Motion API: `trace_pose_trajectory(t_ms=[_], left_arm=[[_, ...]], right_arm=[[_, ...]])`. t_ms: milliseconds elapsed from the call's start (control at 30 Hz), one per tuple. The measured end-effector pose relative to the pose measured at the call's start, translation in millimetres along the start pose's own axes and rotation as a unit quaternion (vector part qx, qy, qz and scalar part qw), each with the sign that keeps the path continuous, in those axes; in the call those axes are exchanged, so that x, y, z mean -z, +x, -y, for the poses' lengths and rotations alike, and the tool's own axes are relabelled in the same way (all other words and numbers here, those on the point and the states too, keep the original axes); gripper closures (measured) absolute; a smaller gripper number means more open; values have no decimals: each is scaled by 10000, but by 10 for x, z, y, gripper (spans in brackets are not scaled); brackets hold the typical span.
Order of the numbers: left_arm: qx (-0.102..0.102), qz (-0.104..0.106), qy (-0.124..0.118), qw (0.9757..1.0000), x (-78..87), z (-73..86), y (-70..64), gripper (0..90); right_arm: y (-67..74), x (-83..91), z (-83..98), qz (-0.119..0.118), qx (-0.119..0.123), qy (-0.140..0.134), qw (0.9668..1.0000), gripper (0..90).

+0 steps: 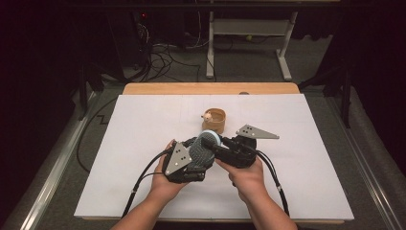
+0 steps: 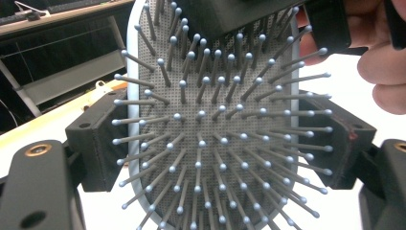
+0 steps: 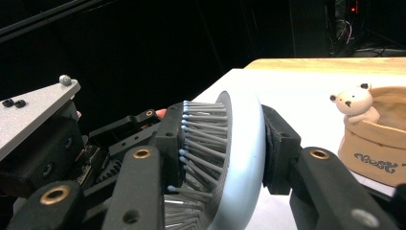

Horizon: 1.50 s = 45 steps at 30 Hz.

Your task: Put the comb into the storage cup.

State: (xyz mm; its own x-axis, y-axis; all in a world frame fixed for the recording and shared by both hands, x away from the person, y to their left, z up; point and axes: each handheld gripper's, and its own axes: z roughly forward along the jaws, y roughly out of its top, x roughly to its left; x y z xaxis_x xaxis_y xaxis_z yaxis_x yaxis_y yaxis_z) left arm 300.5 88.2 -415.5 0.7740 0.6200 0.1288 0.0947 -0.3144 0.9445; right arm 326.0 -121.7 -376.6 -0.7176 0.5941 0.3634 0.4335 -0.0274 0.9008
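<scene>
A hairbrush [image 1: 207,143] with a pale blue back and a grey pad of ball-tipped bristles is held above the white board [image 1: 143,134], near its middle. My left gripper [image 1: 194,160] is shut on the brush head, and its jaws press the two side edges of the hairbrush [image 2: 210,120]. My right gripper [image 1: 221,146] is shut on the same hairbrush [image 3: 239,143], with one jaw on the bristles and the other on the smooth back. A hand holds each gripper.
A tan cup [image 1: 214,120] with a small white bear [image 3: 353,102] on its rim stands just behind the brush. The board lies on a wooden table [image 1: 210,88]. Cables [image 1: 163,57] and a white desk frame [image 1: 249,33] are on the floor beyond.
</scene>
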Motion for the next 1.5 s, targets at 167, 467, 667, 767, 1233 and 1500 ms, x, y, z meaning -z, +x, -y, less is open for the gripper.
trace_pose_trajectory(t_ms=[167,467,667,767,1233,1500], left_arm=[[12,19,11,10000,-1,-1,5,196],[184,128,-121,9997,8,2,35,192],[225,171,-135,9995,10,5,45,179],[348,219,-139,9991,3,12,66,159],[538,413,-181,9975,24,30,130,79],[663,483,-171,9965,60,73,185,33]], right_arm=[[0,-1,0,8,2,-3,10000,607],[-6,2,-5,-11,4,-25,10000,608],[-3,7,-12,-11,8,-62,10000,608],[-12,23,-27,38,19,-110,9999,606],[-57,151,-131,89,86,-354,9993,605],[-120,228,-173,193,142,-438,9988,603]])
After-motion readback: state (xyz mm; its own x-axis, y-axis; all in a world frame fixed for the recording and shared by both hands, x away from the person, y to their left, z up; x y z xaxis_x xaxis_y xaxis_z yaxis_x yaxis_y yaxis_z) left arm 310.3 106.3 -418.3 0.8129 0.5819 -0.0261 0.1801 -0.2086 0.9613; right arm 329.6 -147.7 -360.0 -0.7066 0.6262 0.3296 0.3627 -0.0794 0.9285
